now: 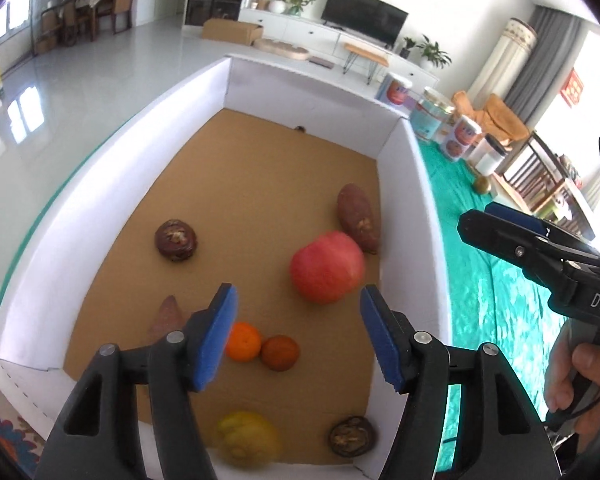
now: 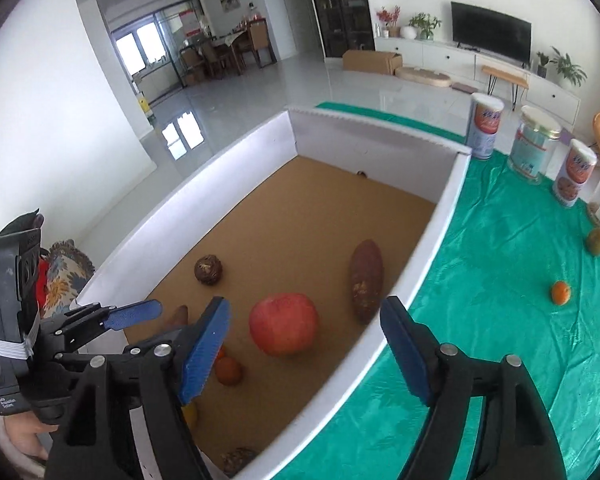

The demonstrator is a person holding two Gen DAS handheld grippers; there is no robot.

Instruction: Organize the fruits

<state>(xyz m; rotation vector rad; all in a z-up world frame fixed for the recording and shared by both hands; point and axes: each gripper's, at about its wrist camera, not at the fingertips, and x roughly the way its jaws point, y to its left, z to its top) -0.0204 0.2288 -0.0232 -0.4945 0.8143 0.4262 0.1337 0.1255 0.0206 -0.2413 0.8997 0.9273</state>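
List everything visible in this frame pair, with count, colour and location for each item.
White-walled box with brown floor: 1, on green cloth.
Red apple: 1, box centre-right.
Reddish-brown sweet potato: 1, behind apple by right wall.
Dark brown round fruits: 2, one left, one near-right corner.
Oranges in box: 2, bright orange and darker, touching.
Yellow fruit: 1, near edge, blurred.
Orange on cloth: 1.
Greenish fruit: 1, on cloth.
Printed canisters: 3, cloth's far side.
Left gripper: open, over box.
Right gripper: open.

"DAS" on right tongs (image 1: 500, 216) body; "Data Acquisition System" on left tongs (image 2: 134, 316) body.
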